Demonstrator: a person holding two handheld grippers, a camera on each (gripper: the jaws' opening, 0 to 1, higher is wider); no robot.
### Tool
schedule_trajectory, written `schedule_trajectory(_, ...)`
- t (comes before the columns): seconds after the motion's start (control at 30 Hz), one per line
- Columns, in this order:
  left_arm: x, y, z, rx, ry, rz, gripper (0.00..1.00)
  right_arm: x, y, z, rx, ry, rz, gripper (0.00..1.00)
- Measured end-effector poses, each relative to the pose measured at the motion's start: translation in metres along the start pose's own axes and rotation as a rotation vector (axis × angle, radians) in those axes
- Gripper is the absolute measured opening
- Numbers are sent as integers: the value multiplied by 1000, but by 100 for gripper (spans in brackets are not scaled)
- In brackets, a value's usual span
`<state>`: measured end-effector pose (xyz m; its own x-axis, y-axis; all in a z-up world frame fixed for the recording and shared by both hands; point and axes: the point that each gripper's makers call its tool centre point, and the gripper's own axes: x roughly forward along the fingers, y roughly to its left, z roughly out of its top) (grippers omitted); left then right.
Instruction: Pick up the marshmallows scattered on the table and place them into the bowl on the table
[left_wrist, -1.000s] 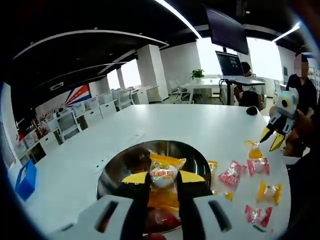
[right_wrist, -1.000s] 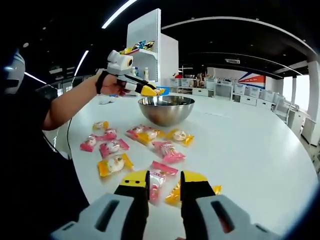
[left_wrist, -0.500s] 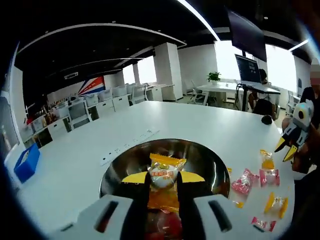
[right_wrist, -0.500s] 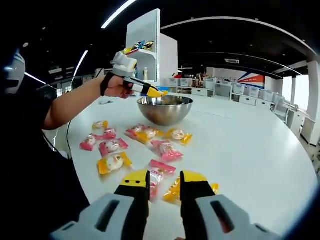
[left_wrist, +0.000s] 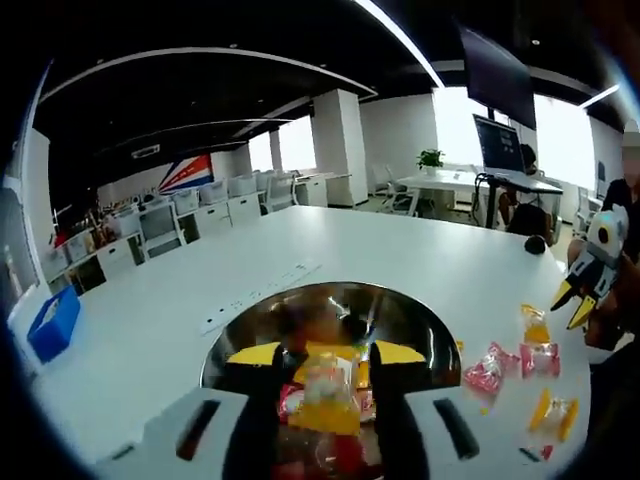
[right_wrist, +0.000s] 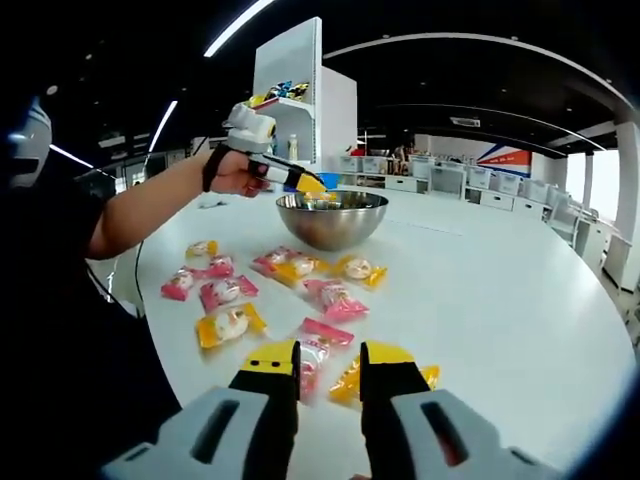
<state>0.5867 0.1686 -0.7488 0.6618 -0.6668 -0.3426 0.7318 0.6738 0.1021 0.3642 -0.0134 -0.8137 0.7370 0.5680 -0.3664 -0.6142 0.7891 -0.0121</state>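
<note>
- The left gripper (left_wrist: 325, 353) hangs over the steel bowl (left_wrist: 400, 315) on a round white table (left_wrist: 200, 290), its yellow-tipped jaws spread apart with nothing between them.
- A yellow-wrapped marshmallow (left_wrist: 325, 400), blurred, sits between and just below those jaws, inside the bowl among pink and red packets; whether it is resting or in mid-air cannot be told.
- From the right gripper view, the same left gripper (right_wrist: 308, 184) is poised at the bowl's (right_wrist: 333, 222) near rim, gripped by a hand (right_wrist: 232, 172) on a bare forearm.
- The right gripper (right_wrist: 328, 357) rests low over the table (right_wrist: 500, 290), jaws a little apart and empty, with a pink packet (right_wrist: 318, 345) and a yellow packet (right_wrist: 350, 383) lying on the tabletop just beyond the tips.
- Wrapped marshmallows lie scattered between that gripper and the bowl: a yellow one (right_wrist: 228, 326), a pink one (right_wrist: 335, 299), and a mixed cluster (right_wrist: 292, 265) near the bowl's foot.
- In the left gripper view, more packets (left_wrist: 510, 362) dot the table to the right of the bowl, beside the right gripper (left_wrist: 578, 300).
- A blue box (left_wrist: 50, 325) stands at the table's far left edge.
</note>
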Motion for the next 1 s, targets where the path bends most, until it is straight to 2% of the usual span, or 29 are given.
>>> schedule_trajectory(0.03,0,0,1,0,-9,9,57,0,-1,-1,1,2,-2,24)
schedule_trajectory(0.07,-1,0,1,-6,-12,12,59,0,-1,-1,1,1,-3,24)
schedule_trajectory(0.33,-4,4,0,-36,-14,13,53,0,0,2,-7,1,0,24)
schedule_trajectory(0.67,-11,4,-5,-56,-15,1,51,-6,-5,9,-25,4,-20,24)
schedule_trajectory(1.0,-37,-2,-5,-56,-40,-24,51,-4,-3,9,-28,3,-16,24)
